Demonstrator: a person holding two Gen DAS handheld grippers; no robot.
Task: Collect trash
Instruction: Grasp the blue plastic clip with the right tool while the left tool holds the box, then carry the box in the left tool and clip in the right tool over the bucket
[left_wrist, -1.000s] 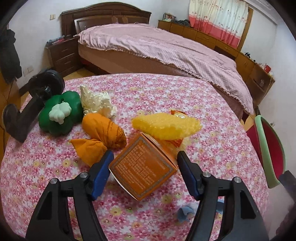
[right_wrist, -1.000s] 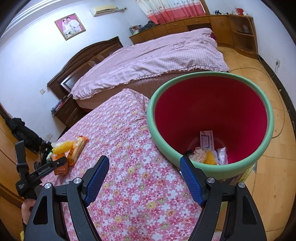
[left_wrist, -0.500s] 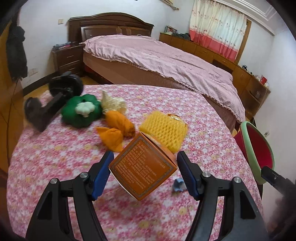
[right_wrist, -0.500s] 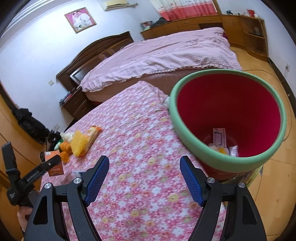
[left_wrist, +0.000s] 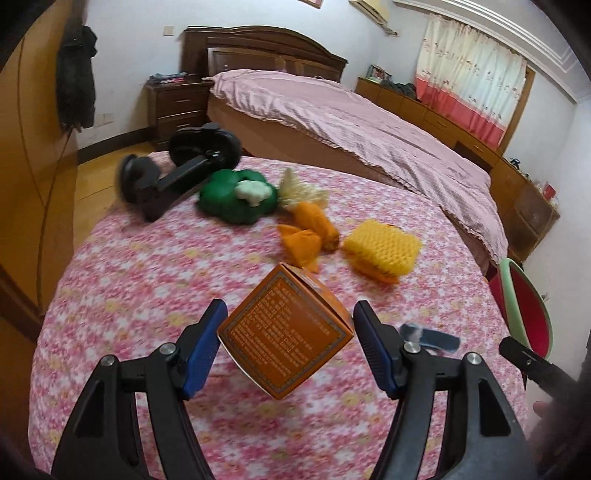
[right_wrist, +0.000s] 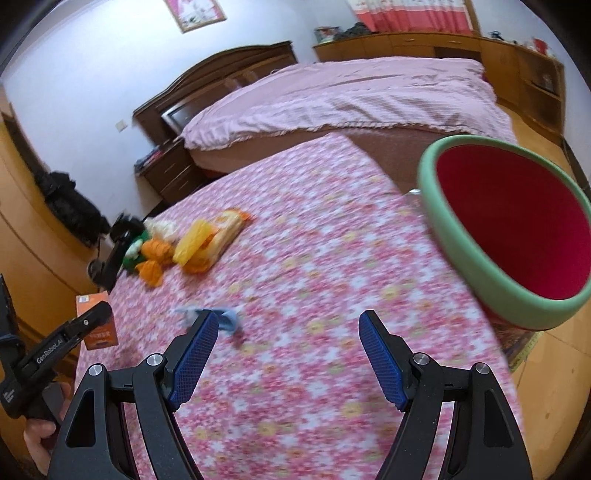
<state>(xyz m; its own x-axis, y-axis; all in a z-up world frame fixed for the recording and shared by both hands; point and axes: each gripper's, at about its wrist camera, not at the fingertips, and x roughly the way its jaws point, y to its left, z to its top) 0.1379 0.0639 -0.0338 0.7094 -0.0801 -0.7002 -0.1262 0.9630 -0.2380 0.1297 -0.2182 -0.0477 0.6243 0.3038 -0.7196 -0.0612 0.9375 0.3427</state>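
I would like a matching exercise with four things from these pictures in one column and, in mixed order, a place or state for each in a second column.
Things:
1. orange box
2. bin
3. yellow foam net
4. right gripper

Places or states:
A. lying on the floral tablecloth
B. held in the left gripper
C. open, holding nothing
D. beside the table, past its edge

Pairs: 1-B, 2-D, 3-A, 4-C

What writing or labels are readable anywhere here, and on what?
"GenRobot.AI": white letters on the arm of the left hand-held gripper, seen from the right wrist.
Orange box held in that gripper: dense printed text, too small and blurred to read.
Snack packet on the table: print unreadable.
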